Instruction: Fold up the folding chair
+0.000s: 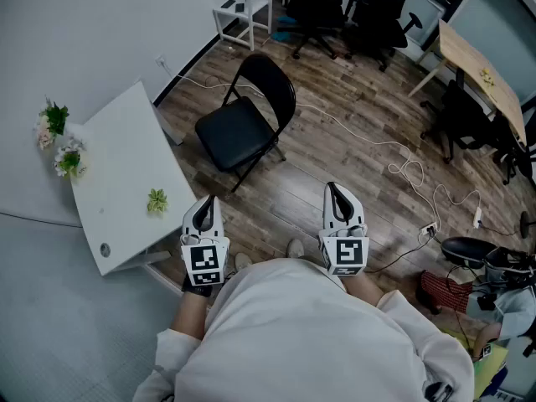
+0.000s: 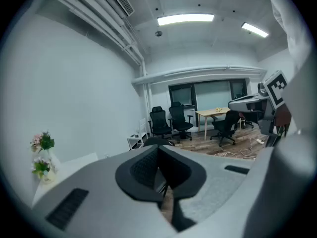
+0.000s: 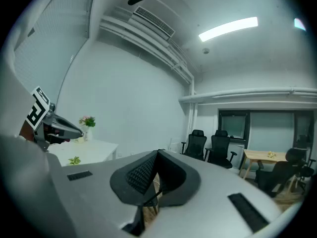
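Note:
The black folding chair (image 1: 247, 120) stands unfolded on the wooden floor, seat level and backrest upright, a step ahead of me. My left gripper (image 1: 208, 200) is held low at the near left, shut and empty, pointing toward the chair. To its right, my right gripper (image 1: 333, 188) is also shut with nothing in it. Both are well short of the chair. In the left gripper view the top of the chair's backrest (image 2: 154, 141) peeks over the closed jaws of the left gripper (image 2: 159, 148), and the right gripper (image 2: 232, 104) shows at the right. The right gripper view shows the right gripper (image 3: 158, 153) with its jaws closed.
A white table (image 1: 126, 174) with flowers (image 1: 54, 136) and a small green sprig (image 1: 157, 200) stands left of the chair. Cables (image 1: 410, 170) trail across the floor at the right. Office chairs (image 1: 335, 7), a white stool (image 1: 243, 11) and a wooden desk (image 1: 477, 74) stand behind.

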